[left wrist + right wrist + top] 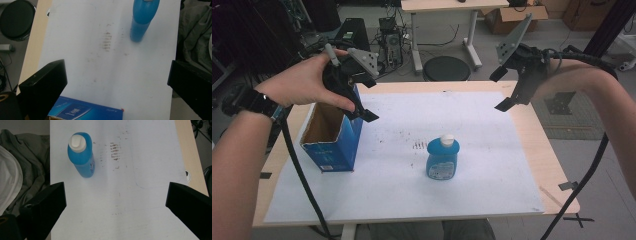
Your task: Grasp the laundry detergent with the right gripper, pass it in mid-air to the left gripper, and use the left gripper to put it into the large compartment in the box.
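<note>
While both hands hover above the white-papered wooden surface [492, 165], the blue plastic bottle with a white cap [443, 158] stands upright near centre. Open-topped blue cardboard box [333, 134] stands at 9 o'clock from it, well apart. Left gripper [362, 107] sits over the box's far rim, jaws spread wide, holding nothing. Right gripper [502, 90] hangs at 1 o'clock from the bottle, jaws wide apart, empty. Brown smudges [419, 145] just beside the bottle.

A blue plastic bottle with a white cap [442, 159] stands upright mid-table on the white paper sheet [492, 165]; an open blue cardboard box [333, 135] stands well apart at its left.
</note>
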A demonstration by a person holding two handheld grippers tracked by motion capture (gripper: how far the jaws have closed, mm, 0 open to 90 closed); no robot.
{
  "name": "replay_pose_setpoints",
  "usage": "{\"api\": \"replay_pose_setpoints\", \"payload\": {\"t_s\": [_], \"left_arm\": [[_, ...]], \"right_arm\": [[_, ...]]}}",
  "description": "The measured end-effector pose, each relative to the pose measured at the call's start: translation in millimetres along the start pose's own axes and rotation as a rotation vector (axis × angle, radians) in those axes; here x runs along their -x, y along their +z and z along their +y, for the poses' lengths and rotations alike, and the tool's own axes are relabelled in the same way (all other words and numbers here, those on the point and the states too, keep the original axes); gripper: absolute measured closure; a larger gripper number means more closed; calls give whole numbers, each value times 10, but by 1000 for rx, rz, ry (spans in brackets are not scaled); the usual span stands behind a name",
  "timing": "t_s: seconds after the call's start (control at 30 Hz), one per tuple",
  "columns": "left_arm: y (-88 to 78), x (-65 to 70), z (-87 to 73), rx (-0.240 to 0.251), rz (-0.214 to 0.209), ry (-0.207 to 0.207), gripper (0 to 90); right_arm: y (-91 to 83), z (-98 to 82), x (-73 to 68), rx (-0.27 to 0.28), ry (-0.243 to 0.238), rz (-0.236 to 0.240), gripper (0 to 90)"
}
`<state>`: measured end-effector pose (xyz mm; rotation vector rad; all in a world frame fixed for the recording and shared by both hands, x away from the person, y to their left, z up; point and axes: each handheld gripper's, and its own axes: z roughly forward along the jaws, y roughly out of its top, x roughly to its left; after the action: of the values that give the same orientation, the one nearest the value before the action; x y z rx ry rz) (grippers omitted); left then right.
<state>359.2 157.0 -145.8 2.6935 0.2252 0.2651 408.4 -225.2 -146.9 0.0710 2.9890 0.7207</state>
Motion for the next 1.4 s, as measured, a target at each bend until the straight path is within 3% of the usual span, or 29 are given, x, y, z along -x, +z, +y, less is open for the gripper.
{"api": "replay_pose_setpoints", "payload": {"t_s": [0.13, 0.43, 0.5, 0.7, 1.17, 1.4], "left_arm": [[-13, 8, -5, 6, 2, -3, 31], [-7, 30, 10, 6, 6, -12, 31], [5, 32, 11, 4, 10, -19, 31], [16, 63, -11, 2, 9, -24, 31], [43, 151, -60, 14, 7, -33, 31], [67, 177, -86, 17, 0, -34, 31]], "right_arm": [[-21, -9, -7, 12, -2, -4, 29], [-99, -63, -57, 93, -26, -28, 27], [-90, -110, -68, 142, -26, -14, 23], [-39, -207, -91, 222, -22, -5, 14], [241, -465, -159, 400, -1, 21, 7], [505, -602, -205, 485, 13, 54, 5]]}}
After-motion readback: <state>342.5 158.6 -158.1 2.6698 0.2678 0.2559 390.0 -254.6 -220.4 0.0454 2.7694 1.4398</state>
